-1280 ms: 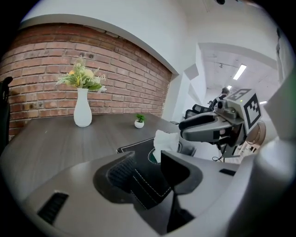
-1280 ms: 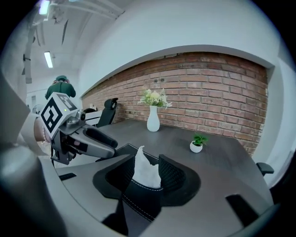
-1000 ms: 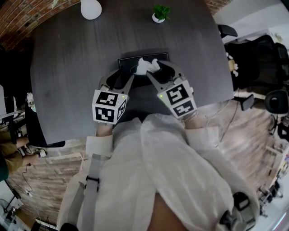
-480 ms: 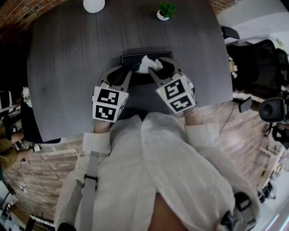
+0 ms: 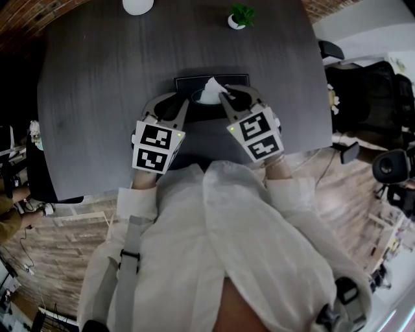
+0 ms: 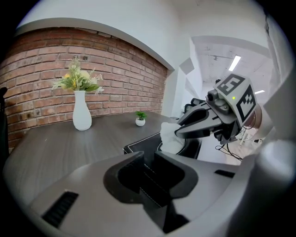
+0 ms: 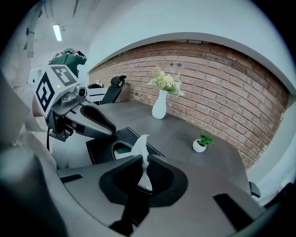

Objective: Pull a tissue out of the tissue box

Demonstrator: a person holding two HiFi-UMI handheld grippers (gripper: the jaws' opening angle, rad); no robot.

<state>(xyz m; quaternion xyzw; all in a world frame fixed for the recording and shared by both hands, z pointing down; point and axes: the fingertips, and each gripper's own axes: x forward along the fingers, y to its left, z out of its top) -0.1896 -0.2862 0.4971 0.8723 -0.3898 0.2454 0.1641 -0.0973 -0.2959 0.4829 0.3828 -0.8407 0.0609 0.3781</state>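
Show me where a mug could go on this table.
Free: the bare tabletop either side of the tissue box, and the stretch beyond it up to the white vase and potted plant. Crowded: the near edge around the box.

Overhead, two low; shared tissue box (image 5: 188, 85)
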